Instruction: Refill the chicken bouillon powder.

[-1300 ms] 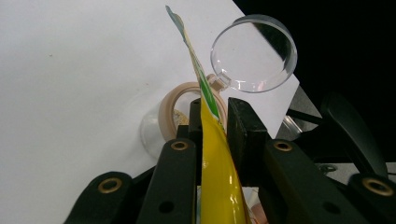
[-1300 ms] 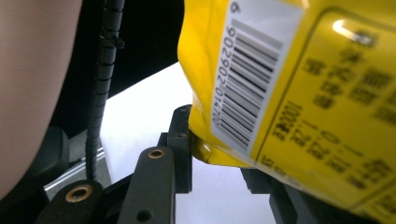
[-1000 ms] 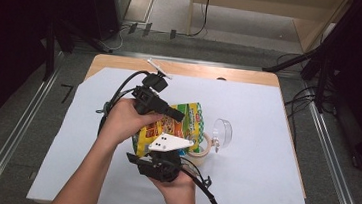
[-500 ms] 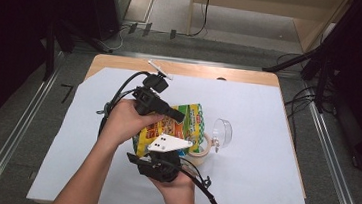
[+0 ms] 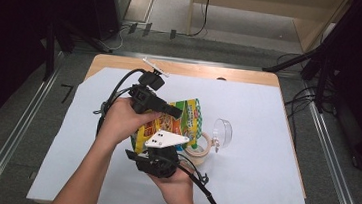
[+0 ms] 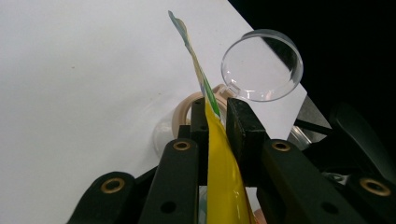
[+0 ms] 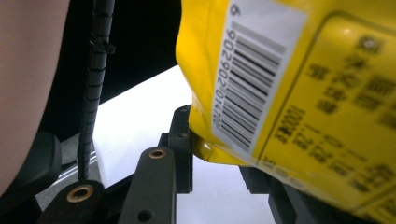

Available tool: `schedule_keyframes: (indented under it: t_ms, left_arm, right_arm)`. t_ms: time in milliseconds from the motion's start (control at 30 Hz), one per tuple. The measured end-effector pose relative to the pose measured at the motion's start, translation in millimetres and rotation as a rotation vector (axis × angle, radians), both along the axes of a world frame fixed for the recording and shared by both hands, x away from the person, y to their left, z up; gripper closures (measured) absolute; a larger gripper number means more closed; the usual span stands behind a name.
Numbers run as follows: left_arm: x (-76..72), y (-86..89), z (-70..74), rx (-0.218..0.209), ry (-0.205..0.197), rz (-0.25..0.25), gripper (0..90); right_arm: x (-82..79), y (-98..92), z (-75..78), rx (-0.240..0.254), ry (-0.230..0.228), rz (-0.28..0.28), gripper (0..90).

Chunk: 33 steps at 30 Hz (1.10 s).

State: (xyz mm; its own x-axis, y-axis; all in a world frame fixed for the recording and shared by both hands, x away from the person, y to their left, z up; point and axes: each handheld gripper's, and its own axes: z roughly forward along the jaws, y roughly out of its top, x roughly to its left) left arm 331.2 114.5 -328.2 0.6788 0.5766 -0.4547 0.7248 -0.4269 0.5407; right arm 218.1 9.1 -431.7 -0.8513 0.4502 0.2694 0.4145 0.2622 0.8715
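Two grippers on one yellow snack bag (image 5: 179, 122), held up just above the white sheet (image 5: 265, 140) near the middle of the table (image 5: 182, 69).

Left gripper (image 6: 218, 116): jaws clamped tight on the bag's thin sealed edge, seam sandwiched flat between the pads. The edge runs up and out past the tips in the left gripper view.

Right gripper (image 7: 219, 154): jaws closed on the bag's lower corner, near the barcode (image 7: 252, 79). One jaw is clear on the near side, the other is mostly hidden behind the bag, but the film is pinched and creased at that corner, so I read it as a grip.

High view: left hand (image 5: 124, 121) comes over the bag from the far-left side, right hand (image 5: 174, 181) holds from below, near the person.

Nearby: a roll of tape (image 5: 199, 149) and a clear plastic cup (image 5: 222, 132) lying on its side, both just right of the bag. Neither is touched.

Step, my read: both grips set, hands steady — looks like the moment before a tear or pull-apart of the bag top.

Next move calls for: keep both pinches firm and pull the hands apart across the seam. Risks: the film slips out of the right corner grip, or the contents spill toward the cup and tape if the bag tips.
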Motion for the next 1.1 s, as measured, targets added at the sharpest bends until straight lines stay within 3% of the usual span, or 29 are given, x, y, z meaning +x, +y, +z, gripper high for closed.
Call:
schedule_keyframes:
  t_ms: [233,567,900,1100]
  left_arm:
    - [-1.0,0.2,2.4,-0.001,-0.018,0.005,81.1]
    - [-1.6,-3.1,0.9,0.019,-0.014,-0.013,81.0]
    - [-1.2,-2.0,0.8,0.004,-0.011,-0.01,81.0]
    - [-1.8,2.5,4.5,-0.016,-0.03,0.0,81.1]
  right_arm:
    - [0.8,2.0,1.7,-0.002,-0.008,-0.005,71.1]
    - [-1.3,4.2,-1.5,0.012,0.0,-0.012,71.0]
    - [-2.0,2.9,-2.7,0.005,-0.02,-0.018,72.1]
    - [0.7,3.9,0.9,-0.005,-0.036,-0.01,72.0]
